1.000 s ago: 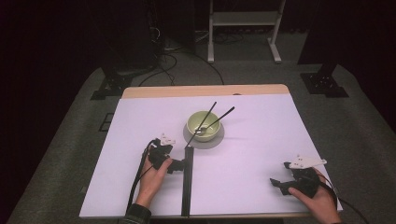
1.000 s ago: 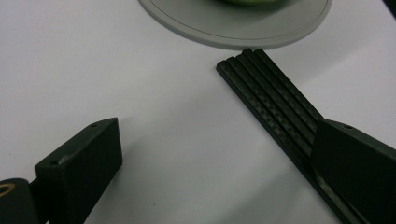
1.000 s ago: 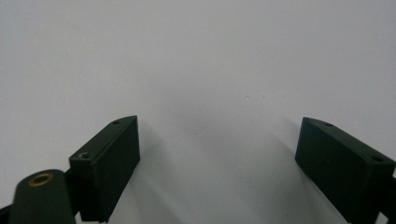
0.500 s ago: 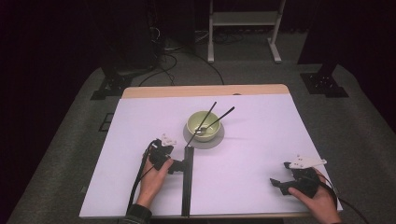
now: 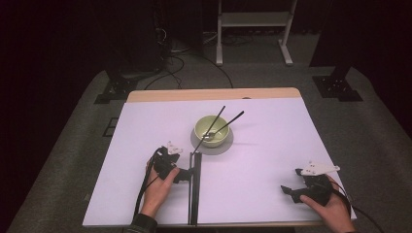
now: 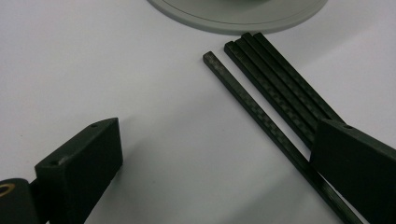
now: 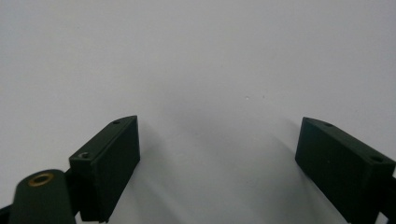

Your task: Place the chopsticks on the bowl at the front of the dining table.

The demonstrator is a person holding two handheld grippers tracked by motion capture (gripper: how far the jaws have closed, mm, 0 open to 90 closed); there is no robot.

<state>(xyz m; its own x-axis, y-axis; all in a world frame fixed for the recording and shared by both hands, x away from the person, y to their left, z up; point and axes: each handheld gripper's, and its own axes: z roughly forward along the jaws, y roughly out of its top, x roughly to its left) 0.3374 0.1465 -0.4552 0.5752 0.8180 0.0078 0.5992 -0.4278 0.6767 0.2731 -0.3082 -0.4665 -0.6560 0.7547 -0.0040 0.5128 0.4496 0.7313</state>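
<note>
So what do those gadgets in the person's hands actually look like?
Each hand-held gripper is black: the left hand-held gripper and the right hand-held gripper both carry a pale three-cornered plate on top and trail a black cable. Their jaws are flat, blocky black pads with small screw holes. A dark sleeve cuff shows at the left wrist.

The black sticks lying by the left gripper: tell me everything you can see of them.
The black sticks are four thin, square-edged rods with a woven, carbon-fibre-like pattern. They lie flat on the white table. Three are bundled side by side; the fourth angles slightly away at its tip. Their far ends reach the grey plate under the green bowl. The open left gripper is beside them; one of its fingers covers part of them, though I cannot tell whether it touches.
</note>
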